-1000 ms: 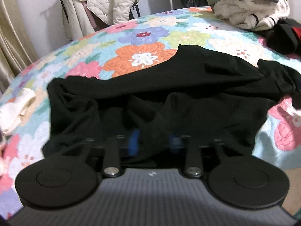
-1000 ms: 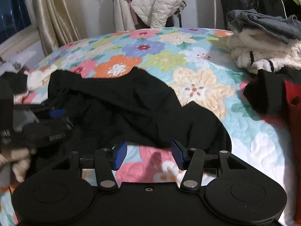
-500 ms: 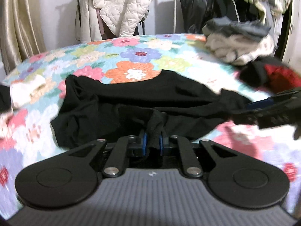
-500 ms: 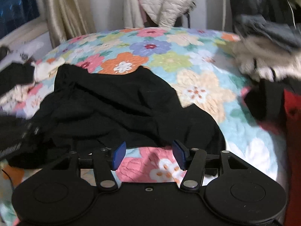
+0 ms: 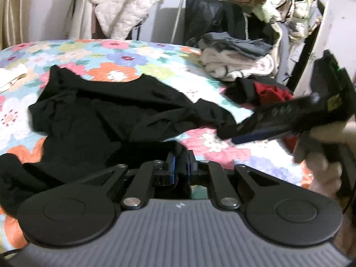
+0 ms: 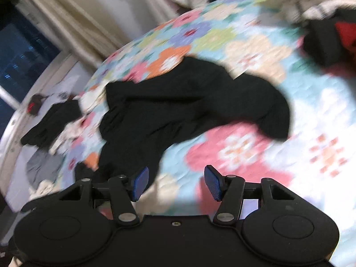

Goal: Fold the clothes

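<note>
Two grippers work over a flowered quilt (image 5: 124, 60). Nearest the left wrist camera, the left gripper (image 5: 180, 166) has its blue-padded fingers pressed together on a bunched fold of a black shirt (image 5: 106, 111), the cloth pinched between the pads. From that pinch the shirt spreads away across the quilt, rumpled, with one sleeve trailing out to the right. In the same view the right gripper (image 5: 287, 118) hangs above the quilt just past that sleeve's end, held in a hand (image 5: 320, 142). Its own wrist view, which is blurred, shows its blue pads spread wide apart with nothing between them, over the quilt beside the shirt's near edge. Farther back on the right lies a dark garment with a red piece (image 5: 269, 91) in it, and behind that a heap of folded light and grey clothes (image 5: 240, 55). At the far wall a pale quilted jacket (image 5: 126, 2) hangs, with a beige curtain (image 5: 11, 11) at the left
</note>
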### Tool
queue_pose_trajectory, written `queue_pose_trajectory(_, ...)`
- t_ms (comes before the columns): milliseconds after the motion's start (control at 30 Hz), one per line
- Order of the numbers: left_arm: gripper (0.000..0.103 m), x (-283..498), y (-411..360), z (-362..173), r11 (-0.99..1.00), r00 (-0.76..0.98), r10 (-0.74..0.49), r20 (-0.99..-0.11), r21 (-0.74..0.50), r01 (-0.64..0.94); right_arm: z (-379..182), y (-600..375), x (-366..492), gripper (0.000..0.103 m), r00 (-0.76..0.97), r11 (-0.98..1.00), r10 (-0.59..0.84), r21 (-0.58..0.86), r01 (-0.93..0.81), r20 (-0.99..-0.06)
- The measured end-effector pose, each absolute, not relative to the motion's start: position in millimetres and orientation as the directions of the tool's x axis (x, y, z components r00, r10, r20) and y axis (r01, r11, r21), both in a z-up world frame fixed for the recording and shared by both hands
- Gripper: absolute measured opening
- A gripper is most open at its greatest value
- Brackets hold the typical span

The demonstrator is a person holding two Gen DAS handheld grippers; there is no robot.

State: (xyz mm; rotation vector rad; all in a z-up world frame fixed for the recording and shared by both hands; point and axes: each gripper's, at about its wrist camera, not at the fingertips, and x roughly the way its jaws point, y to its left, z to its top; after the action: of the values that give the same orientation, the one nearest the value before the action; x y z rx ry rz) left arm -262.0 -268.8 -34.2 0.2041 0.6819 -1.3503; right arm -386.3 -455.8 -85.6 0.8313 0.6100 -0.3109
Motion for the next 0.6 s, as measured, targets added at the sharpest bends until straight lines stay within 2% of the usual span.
queue_pose_trajectory(100, 0.004, -265.9, -269.1, -33.0, 0.219, 0.05, -0.835, -0.547, -0.248, 0.944, -101.4, -442.5, -373.3, 0.062, 0.825, 0.59, 0.089, 0.697, 0.408, -0.558)
queue_pose_trajectory(200, 0.004, -266.5, -268.9, -35.3, 0.24, 0.071, -0.823, -0.564, -0.231, 0.943, -117.7, -441.3, -354.7, 0.064, 0.813, 0.551, 0.124, 0.721, 0.421, -0.57)
queue_pose_trajectory(300, 0.003, -256.5, -268.1, -41.5, 0.256, 0.031, -0.813, -0.582, -0.31, 0.916, -127.0, -441.9, -343.7, 0.064, 0.794, 0.536, 0.097, 0.703, 0.467, -0.6)
queue_pose_trajectory(400, 0.003, -250.0, -271.2, -51.3, 0.285, 0.0, -0.783, -0.622, -0.36, 0.888, -125.3, -437.7, -342.3, 0.064, 0.814, 0.526, 0.085, 0.72, 0.453, -0.574)
queue_pose_trajectory(500, 0.004, -237.3, -275.3, -74.7, 0.355, -0.046, -0.708, -0.704, -0.411, 0.84, -116.0, -428.2, -339.1, 0.064, 0.819, 0.585, 0.055, 0.683, 0.437, -0.571)
queue_pose_trajectory(600, 0.004, -233.5, -273.5, -84.8, 0.376, -0.064, -0.679, -0.731, -0.421, 0.826, -109.9, -416.2, -332.4, 0.064, 0.823, 0.659, 0.025, 0.628, 0.414, -0.568)
